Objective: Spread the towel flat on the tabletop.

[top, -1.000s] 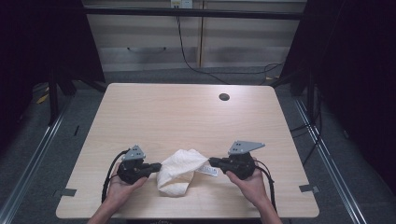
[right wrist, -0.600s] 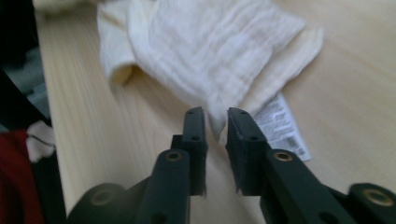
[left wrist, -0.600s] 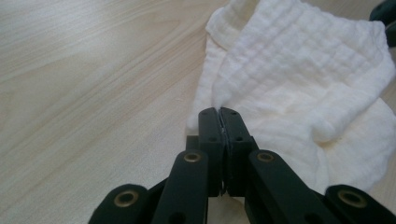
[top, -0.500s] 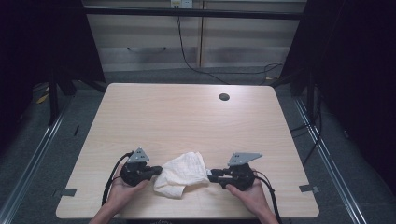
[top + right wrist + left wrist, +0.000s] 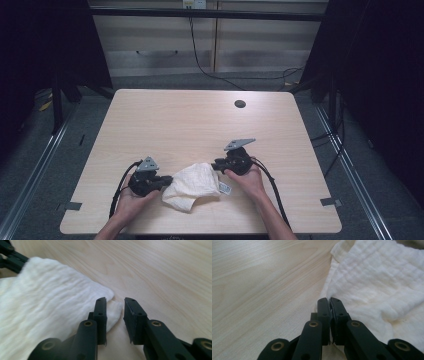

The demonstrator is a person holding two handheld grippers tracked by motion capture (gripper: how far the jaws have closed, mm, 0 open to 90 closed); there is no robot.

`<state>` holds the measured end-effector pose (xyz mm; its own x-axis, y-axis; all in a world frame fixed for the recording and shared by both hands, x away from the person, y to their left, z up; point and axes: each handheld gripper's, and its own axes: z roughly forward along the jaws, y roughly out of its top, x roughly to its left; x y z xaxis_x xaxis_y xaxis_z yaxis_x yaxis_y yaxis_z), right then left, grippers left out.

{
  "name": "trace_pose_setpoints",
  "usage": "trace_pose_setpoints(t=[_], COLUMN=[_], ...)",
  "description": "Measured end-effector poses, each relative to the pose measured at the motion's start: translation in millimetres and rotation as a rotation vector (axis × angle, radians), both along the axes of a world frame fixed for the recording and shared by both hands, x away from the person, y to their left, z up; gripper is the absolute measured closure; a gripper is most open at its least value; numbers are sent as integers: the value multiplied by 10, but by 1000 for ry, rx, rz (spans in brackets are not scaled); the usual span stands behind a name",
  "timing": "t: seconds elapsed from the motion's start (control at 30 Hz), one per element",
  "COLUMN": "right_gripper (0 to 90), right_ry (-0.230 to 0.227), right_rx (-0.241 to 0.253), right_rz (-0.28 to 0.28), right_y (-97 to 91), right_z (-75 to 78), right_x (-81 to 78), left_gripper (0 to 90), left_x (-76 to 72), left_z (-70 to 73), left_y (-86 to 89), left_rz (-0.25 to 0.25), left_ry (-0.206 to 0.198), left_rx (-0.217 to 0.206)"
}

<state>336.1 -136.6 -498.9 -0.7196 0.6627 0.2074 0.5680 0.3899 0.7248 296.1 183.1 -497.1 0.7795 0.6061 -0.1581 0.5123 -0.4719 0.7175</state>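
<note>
Bench (image 5: 200, 125) first: we see a pale, rectangular wood-grain top with rounded corners, and a small dark round hole (image 5: 240, 104) near its far edge. Crumpled white waffle-weave cloth (image 5: 192, 184) lies on the bench near the front edge, between the two hands; we take it as our landmark. A small printed tag (image 5: 225, 188) sticks out at the cloth's right front side. The left hand (image 5: 131, 200) sits just left of the cloth, the right hand (image 5: 247, 180) just right of it. The left claw (image 5: 330, 302) is clenched on the cloth's left edge, a fold of fabric pinched between its jaws. The right claw (image 5: 115, 305) is released, jaws parted at the cloth's right corner, one jaw lying over the fabric, nothing gripped.
</note>
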Motion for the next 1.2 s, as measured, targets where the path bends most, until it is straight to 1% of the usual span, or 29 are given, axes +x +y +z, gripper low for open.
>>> trace_pose_setpoints(t=[0.1, 0.13, 0.23, 0.3, 0.33, 0.37, 0.4, 0.43, 0.5, 0.53, 0.6, 0.63, 0.67, 0.7, 0.77, 0.83, 0.87, 0.9, 0.93, 1.0, 1.07, 1.13, 1.2], right_gripper=[675, 670, 661, 718, 825, 825, 862, 879, 885, 887, 888, 889, 890, 890, 890, 891, 891, 891, 891, 891, 891, 891, 891], right_ry=[1, 0, -13, -28, -54, -54, -58, -48, -43, -38, -39, -43, -57, -57, -66, -84, -98, -98, -108, -126, -140, -154, -165], right_rx=[-14, -1, -16, -35, -57, -57, -61, -49, -43, -41, -10, 7, 38, 38, 70, 82, 99, 99, 109, 124, 134, 142, 146], right_rz=[2, 8, 17, 45, 60, 60, 62, 59, 52, 39, 30, 19, 5, 5, -7, -13, -16, -16, -17, -19, -22, -21, -21], right_y=[52, 64, 100, 114, 127, 127, 129, 124, 100, 88, 41, 17, -34, -34, -81, -116, -142, -142, -153, -175, -191, -207, -220], right_z=[-79, -86, -81, -79, -80, -80, -82, -85, -87, -82, -61, -36, 36, 36, 125, 220, 324, 324, 376, 495, 589, 706, 791], right_x=[38, 39, 28, 5, -29, -29, -39, -45, -42, -46, -48, -52, -56, -56, -61, -59, -60, -60, -58, -51, -47, -40, -33], left_gripper=[867, 868, 868, 868, 867, 867, 867, 867, 867, 867, 866, 865, 865, 865, 850, 793, 722, 691, 691, 621, 543, 475, 428], left_x=[2, 3, 3, 2, 2, 2, 2, 1, -5, -7, -7, -10, -10, -9, -14, -21, -30, -30, -34, -36, -33, -25, -17], left_z=[-1, -2, 1, 1, 0, -1, -1, 1, 0, 1, 4, 7, 8, 11, 20, 44, 82, 82, 113, 168, 211, 236, 255], left_y=[1, -1, 1, 1, 0, 0, 0, 2, 1, 4, 10, 12, 13, 17, 18, 28, 40, 40, 53, 90, 137, 181, 232], left_rz=[-2, -1, -9, -8, -7, -7, -7, -8, -1, 0, -1, 2, 2, -1, 0, 3, 0, 0, 7, 15, 23, 31, 45], left_ry=[1, 1, -1, -1, -1, -1, -1, -2, 0, 1, -2, -2, -3, -5, -7, -7, -9, -9, -21, -38, -43, -43, -44], left_rx=[0, -1, 7, 7, 7, 6, 7, 8, -4, -6, -9, -10, -13, -14, -28, -52, -82, -82, -101, -128, -166, -178, -190])
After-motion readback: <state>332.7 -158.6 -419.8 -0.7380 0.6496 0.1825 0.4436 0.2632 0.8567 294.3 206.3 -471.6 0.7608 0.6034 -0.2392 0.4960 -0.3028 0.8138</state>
